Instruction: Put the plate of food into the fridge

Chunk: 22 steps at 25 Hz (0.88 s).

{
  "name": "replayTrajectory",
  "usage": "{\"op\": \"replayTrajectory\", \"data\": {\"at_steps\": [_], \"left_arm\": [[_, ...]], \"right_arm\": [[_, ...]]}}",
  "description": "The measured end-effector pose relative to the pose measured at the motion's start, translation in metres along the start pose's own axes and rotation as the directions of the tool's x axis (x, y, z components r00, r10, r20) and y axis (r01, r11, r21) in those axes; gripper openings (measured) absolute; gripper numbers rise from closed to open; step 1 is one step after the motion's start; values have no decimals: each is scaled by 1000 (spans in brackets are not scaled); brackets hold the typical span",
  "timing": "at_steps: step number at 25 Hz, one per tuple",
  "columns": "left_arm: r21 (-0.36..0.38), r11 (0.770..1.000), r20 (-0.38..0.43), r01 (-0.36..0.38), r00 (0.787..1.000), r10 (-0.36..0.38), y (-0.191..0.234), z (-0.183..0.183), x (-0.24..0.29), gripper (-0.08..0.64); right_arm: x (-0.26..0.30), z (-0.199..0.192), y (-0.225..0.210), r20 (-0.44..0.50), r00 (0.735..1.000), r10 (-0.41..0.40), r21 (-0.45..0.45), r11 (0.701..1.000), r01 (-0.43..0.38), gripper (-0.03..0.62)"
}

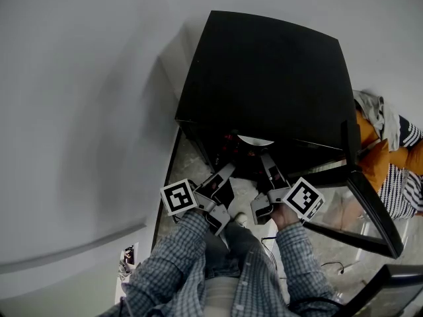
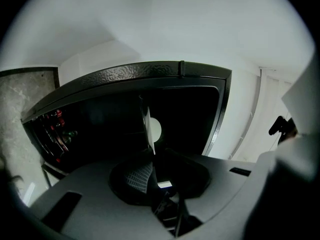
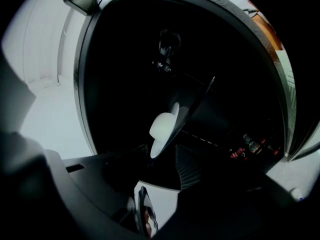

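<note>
Person in a checked shirt point(image 1: 178, 269) is standing over a black fridge point(image 1: 264, 71), its door point(image 1: 360, 207) hanging open off to the right of the right tongs. Both tongs are reaching into the dark inside of it.

Left tongs point(image 1: 231, 167) are pointing about level and gripping the plate point(image 1: 254, 140). In the left gripper view the plate point(image 2: 148, 124) is showing edge-on, and its rim is running straight down into the narrow slit between the two sides of the left tongs point(image 2: 155, 169), ribbed pad point(image 2: 136, 176) right against it. So they are clamped on the rim.

Right tongs point(image 1: 266, 158) are standing apart, wide. In the right gripper view the plate point(image 3: 156, 146) is sitting just ahead of the right tongs point(image 3: 160, 171), its near rim between the two sides but neither pad pressing on it. They are gripping nothing.

The plate is lying inside the fridge, just past the tips of both tongs and between them. A white rounded lump of food point(image 3: 164, 124) is sitting on it, also showing beside the rim in the left gripper view point(image 2: 156, 129). What food it is I cannot tell.

Small red-capped things point(image 3: 247, 146) are standing deeper in the fridge beyond the tongs, too dark to name. A heap of orange and striped clothes point(image 1: 390, 150) is lying well to the right of the right tongs, past the door.
</note>
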State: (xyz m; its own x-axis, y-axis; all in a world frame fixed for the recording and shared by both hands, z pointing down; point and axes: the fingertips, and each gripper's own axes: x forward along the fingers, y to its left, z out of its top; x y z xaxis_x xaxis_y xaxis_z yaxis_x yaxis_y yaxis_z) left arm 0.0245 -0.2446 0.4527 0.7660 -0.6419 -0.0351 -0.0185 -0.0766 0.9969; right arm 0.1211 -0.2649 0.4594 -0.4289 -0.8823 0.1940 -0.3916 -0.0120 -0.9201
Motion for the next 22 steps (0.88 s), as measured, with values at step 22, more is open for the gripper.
{"op": "replayTrajectory", "data": {"at_steps": [22], "left_arm": [[780, 626, -163, -21, 958, 235, -72, -28, -20, 6]], "right_arm": [[-66, -30, 79, -131, 991, 2, -723, 684, -97, 6]]}}
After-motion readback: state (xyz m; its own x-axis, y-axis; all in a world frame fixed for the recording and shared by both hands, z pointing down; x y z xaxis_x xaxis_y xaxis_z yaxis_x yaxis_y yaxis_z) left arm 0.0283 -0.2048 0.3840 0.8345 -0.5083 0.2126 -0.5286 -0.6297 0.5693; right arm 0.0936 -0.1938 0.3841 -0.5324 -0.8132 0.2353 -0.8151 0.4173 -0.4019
